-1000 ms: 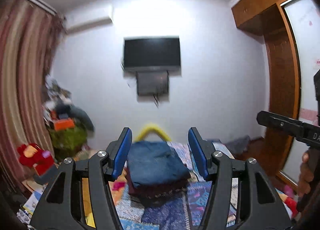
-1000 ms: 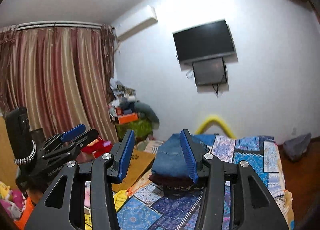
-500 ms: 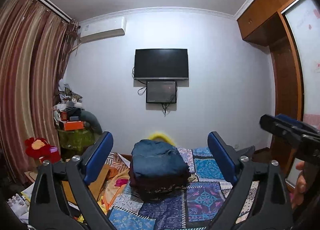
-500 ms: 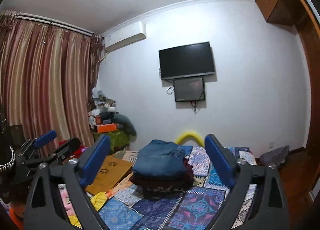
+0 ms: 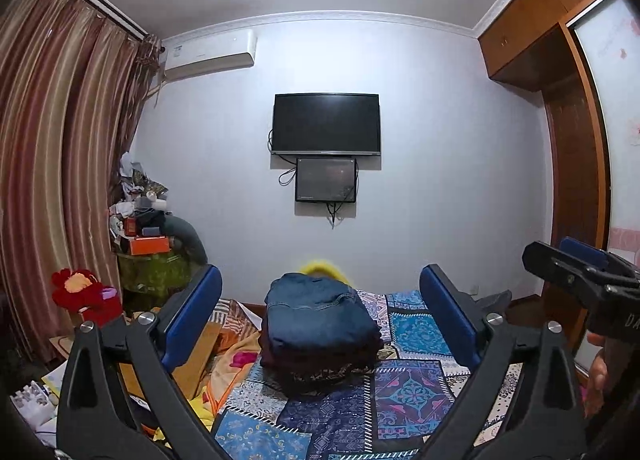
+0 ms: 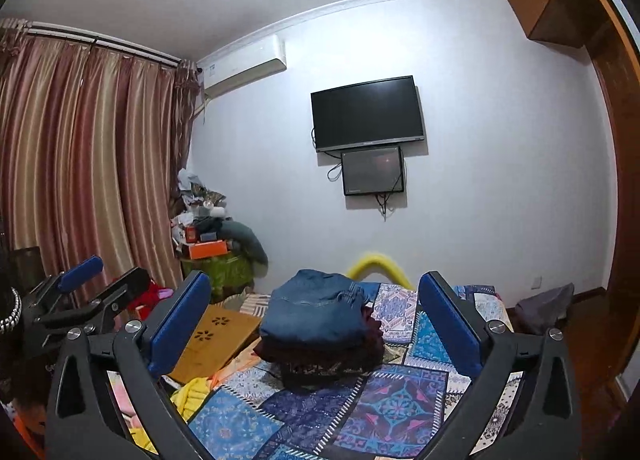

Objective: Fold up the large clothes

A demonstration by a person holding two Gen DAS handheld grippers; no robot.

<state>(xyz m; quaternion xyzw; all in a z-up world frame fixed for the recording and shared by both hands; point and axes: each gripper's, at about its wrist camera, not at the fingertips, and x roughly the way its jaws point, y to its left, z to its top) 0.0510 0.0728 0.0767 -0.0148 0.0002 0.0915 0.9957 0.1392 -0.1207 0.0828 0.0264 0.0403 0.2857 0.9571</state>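
A: How do the grippers stand?

B: The left gripper (image 5: pixel 320 310) and the right gripper (image 6: pixel 314 306) have both just been opening; the jaws are wide, with nothing between them.

A: And the clothes?

B: The folded clothes (image 5: pixel 320 330) lie stacked on the patterned bedspread (image 5: pixel 404 384), ahead of both, untouched. Behind hangs a television (image 5: pixel 326 124).

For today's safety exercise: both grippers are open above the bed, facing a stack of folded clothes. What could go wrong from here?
1. The stack of folded clothes sits near the bed's left edge, by the wooden board; a nudge might tip it off.
2. The left gripper and right gripper, whose jaws have just been opening, are close together and could collide.
3. Grabbing only the top jeans may undo the fold.
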